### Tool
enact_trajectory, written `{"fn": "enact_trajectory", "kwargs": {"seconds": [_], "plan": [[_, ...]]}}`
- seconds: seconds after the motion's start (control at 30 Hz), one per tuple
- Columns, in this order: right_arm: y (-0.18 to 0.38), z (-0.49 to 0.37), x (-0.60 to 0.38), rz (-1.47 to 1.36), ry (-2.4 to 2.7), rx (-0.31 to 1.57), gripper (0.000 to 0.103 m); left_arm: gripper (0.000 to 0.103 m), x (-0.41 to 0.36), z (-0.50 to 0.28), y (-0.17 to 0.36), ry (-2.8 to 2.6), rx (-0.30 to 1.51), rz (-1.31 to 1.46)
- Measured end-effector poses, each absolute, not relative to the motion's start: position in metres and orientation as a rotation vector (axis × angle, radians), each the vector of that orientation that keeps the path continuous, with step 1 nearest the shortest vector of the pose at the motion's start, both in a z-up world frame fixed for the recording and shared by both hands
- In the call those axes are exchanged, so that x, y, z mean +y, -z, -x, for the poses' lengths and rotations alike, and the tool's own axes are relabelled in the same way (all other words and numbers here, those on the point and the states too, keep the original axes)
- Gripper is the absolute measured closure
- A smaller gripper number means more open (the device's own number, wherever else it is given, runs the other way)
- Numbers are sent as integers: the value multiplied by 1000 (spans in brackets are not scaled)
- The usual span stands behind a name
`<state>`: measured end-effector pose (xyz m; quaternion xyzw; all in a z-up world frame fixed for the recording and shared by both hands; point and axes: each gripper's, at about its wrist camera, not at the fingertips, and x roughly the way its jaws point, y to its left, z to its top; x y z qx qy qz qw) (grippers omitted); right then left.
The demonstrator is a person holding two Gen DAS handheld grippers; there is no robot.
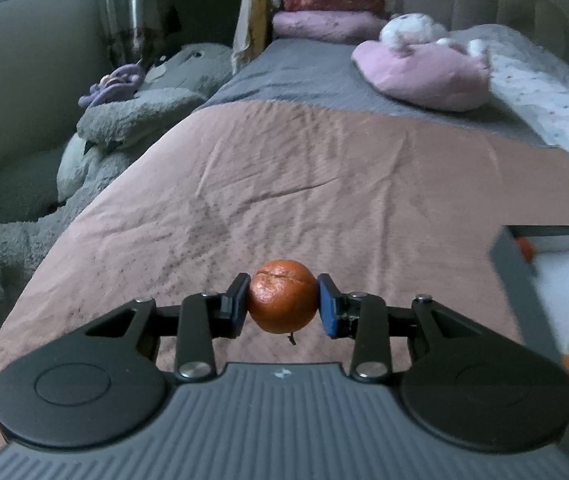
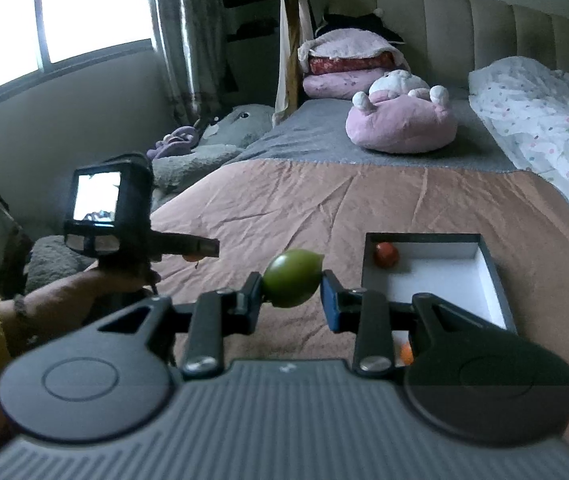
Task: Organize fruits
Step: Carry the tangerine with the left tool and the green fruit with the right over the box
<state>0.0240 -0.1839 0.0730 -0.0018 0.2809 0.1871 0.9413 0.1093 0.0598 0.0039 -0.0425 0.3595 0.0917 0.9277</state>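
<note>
Above the pink bedspread (image 2: 324, 200), each claw pinches one fruit, wrinkled orange tangerine (image 1: 282, 297) left, smooth green lime (image 2: 292, 278) right; either could slip free.

No text, label, brand name or number can be read in either view. The only sign is a small pale emblem (image 1: 280, 374) moulded into the ribbed grey housing behind the tongs (too small and soft to make out), seen again in the right wrist view (image 2: 285, 369).
</note>
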Motion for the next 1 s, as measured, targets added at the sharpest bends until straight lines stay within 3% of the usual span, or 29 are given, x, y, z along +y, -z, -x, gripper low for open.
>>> {"fn": "enact_trajectory", "kwargs": {"seconds": [0.43, 1.0], "plan": [[-83, 14, -232, -56, -311, 520, 69, 62, -43, -53, -52, -31, 703, 30], [-71, 36, -287, -117, -215, 528, 69, 61, -143, -62, -63, 83, 725, -26]]}}
